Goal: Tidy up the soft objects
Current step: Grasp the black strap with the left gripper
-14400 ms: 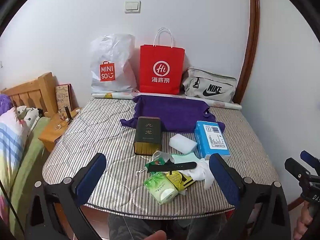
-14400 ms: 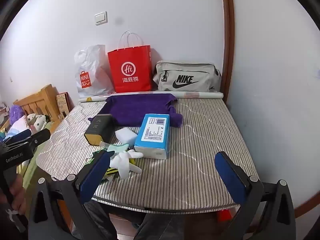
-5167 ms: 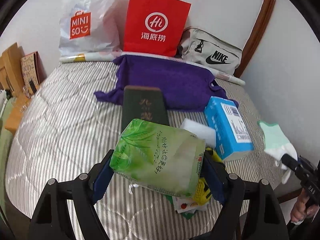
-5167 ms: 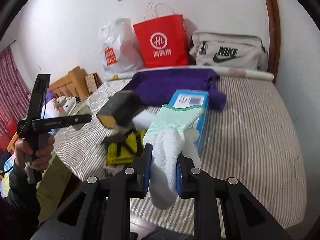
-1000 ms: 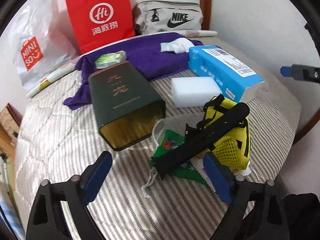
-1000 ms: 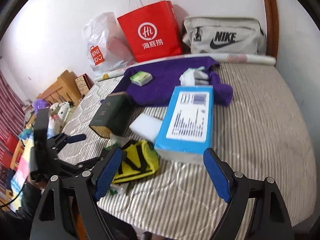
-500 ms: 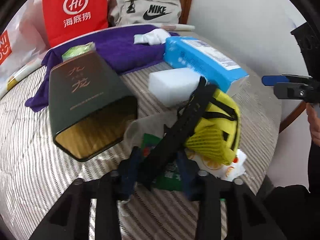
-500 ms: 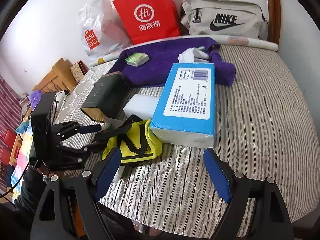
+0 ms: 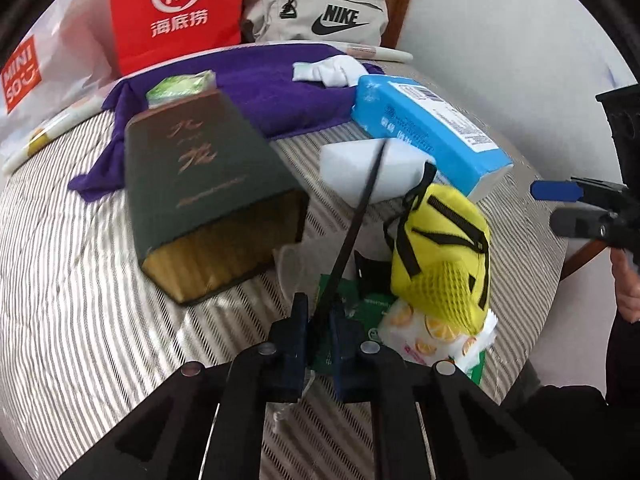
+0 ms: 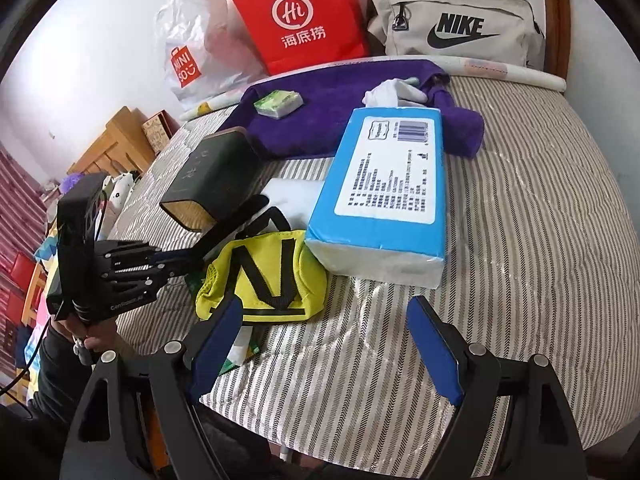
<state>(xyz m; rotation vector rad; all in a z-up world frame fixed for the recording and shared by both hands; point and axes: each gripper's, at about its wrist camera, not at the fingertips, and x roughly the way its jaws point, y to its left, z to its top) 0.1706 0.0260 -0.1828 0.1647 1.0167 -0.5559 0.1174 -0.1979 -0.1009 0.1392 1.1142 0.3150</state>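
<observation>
Dark green box (image 9: pixel 208 204): motion-blurred, lettering unreadable. MINISO bag (image 9: pixel 24 68): cut off at edge. Green packet (image 9: pixel 352 320): mostly hidden beneath yellow pouch (image 9: pixel 440 256).

Home bedroom. Striped quilted mattress (image 10: pixel 540 208) serving as work surface, corner meeting white walls. Wooden headboard (image 10: pixel 116 140) showing beyond mattress's left edge, plush toys (image 10: pixel 120 184) lying beside it. Along far edge, against wall: red paper shopping bag (image 10: pixel 304 16), Miniso plastic bag (image 10: pixel 196 44), Nike pouch (image 10: pixel 456 28). Purple towel (image 10: pixel 340 100) spreading in front of them.
</observation>
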